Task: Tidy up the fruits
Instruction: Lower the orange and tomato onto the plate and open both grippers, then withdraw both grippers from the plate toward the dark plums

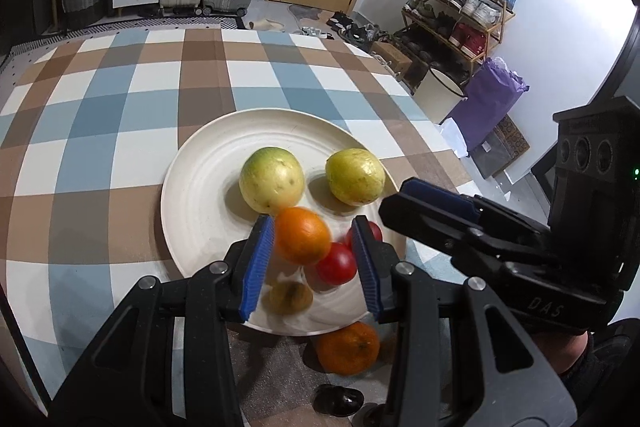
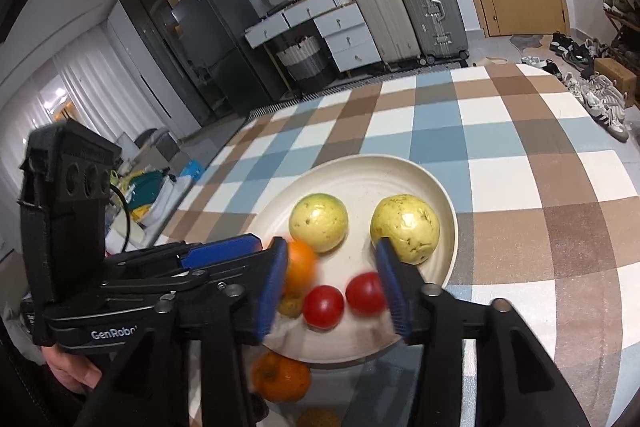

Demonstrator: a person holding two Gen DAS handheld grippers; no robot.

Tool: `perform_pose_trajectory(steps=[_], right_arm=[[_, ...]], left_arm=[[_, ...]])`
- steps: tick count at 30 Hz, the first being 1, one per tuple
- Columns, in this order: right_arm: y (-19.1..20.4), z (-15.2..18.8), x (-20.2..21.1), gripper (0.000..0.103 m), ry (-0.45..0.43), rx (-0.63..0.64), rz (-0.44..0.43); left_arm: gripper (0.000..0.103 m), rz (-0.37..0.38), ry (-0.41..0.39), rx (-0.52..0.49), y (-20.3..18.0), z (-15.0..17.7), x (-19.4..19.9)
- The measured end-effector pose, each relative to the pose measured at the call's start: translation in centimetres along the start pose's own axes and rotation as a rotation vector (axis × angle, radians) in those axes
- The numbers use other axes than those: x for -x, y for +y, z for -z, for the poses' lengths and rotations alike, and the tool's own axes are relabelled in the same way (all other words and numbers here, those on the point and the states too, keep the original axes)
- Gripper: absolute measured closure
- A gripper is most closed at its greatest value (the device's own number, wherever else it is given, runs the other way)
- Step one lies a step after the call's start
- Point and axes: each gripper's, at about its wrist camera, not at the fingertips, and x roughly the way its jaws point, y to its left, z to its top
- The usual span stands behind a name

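My left gripper (image 1: 314, 263) hangs wide open over the near part of the plate (image 1: 200, 163), gripping nothing; an orange (image 1: 302, 235) sits blurred just inside its left finger, so I judge it freshly let go or rolling, though I cannot tell whether the pad touches it. My right gripper (image 2: 332, 291) is likewise spread and empty, its jaws framing two red tomatoes (image 2: 323, 307) at the plate's near edge. Beyond them two yellow-green guavas (image 2: 319, 222) rest side by side toward the plate's middle, and a small brownish fruit (image 1: 290, 297) lies close to the near rim. Off the plate, just beside its near edge on the checked cloth (image 1: 120, 99), a second orange (image 1: 348, 347) waits, with a dark fruit (image 1: 338, 399) nearer me. I reckon I am mid-gathering; next calls for drawing back, dropping over that loose orange, and closing gently.
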Motion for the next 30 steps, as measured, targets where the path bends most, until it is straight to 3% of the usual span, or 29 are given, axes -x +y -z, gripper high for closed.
perform_pose_trajectory(steps=[14,16,20,30], right_arm=[[0.5,0.4,2.9,0.048,-0.064,-0.007,0.015],[0.7,0.7,3.4,0.039,-0.075,-0.008,0.017],[1.5,1.2,4.5,0.038,-0.098,0.004,0.014],[2.9,2.2,7.3,0.018,-0.152,0.026,0.027]], left_arm=[[0.064,-0.032,-0.039,-0.002,-0.7,1.1,3.3],[0.06,-0.036,-0.049,-0.003,-0.8,1.4,4.0],[0.055,-0.049,-0.074,-0.006,-1.1,2.1,5.5],[0.024,-0.068,-0.112,-0.013,-2.3,4.7,8.6]])
